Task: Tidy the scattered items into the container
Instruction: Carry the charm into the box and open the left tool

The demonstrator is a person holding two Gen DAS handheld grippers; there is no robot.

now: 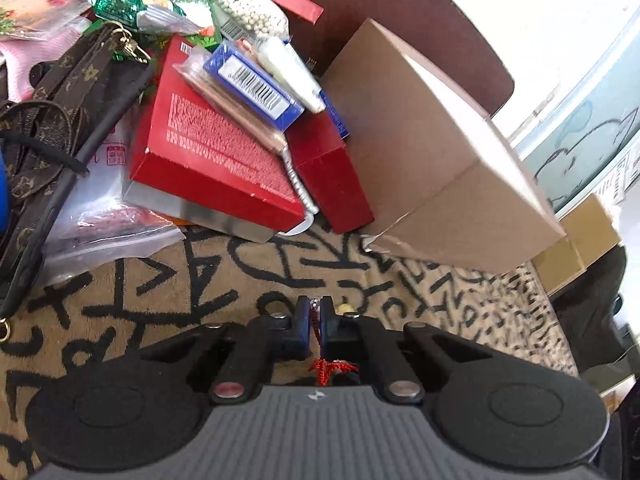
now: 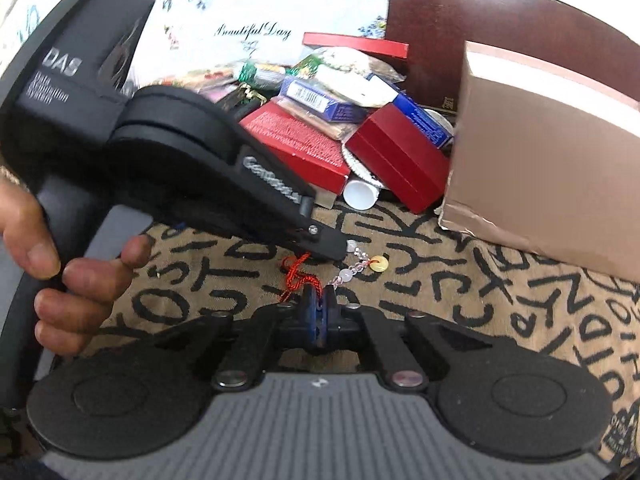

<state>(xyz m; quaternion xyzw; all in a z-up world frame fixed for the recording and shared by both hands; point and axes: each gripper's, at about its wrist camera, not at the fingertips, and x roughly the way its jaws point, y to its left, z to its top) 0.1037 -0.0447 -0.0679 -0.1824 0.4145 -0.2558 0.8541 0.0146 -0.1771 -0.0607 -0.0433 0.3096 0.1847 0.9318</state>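
Between both tools, low over the lettered cloth: red-cord charm, a knotted red cord with a run of clear beads ending in a yellow ring.
Charm position: just in front of the clutter pile, near the front corner of the cardboard box, not yet in it.
Risk 1: both tools pinch the same thin cord; if they pull apart or lift unevenly, the cord could slip out or the bead run could snap (judgement, not seen).
Risk 2: the beads and ring dangle free, so they may snag the box edge on the way in.
Risk 3: the pile of red box, blue carton and bags leans by the box; a wide swing could knock it.
Left gripper: jaws closed, red cord running between the pads.
Right gripper: jaws closed, pinching the cord near the knot.
Hand: wrapped on the left tool's handle.
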